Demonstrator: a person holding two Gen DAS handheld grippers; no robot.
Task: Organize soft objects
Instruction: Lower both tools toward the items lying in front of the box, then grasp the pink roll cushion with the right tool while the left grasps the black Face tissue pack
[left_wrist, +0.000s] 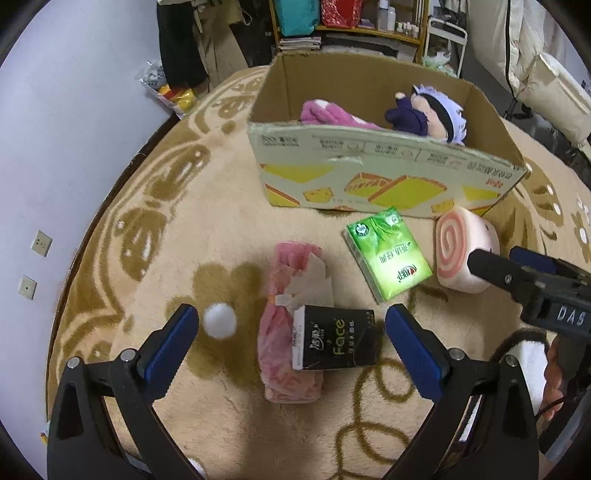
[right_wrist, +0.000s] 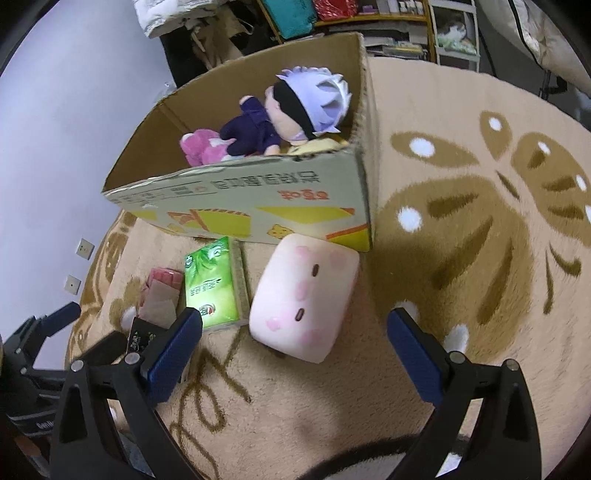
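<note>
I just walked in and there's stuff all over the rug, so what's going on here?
A person is tidying soft things into a cardboard box with two hand-held grippers. A doll and a pink plush already lie inside. Left on the rug are a swirl cushion, a green tissue pack, a black tissue pack lying on a pink bag, and a white ball. The left gripper is open over the black pack; the right gripper is open at the cushion. Neither holds anything.

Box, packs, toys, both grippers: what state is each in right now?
Cardboard box: open, holding the doll and pink plush.
Swirl cushion: on rug, outside box.
Green pack: on rug.
Black pack: atop pink bag.
Left gripper: open.
Right gripper: open.
</note>
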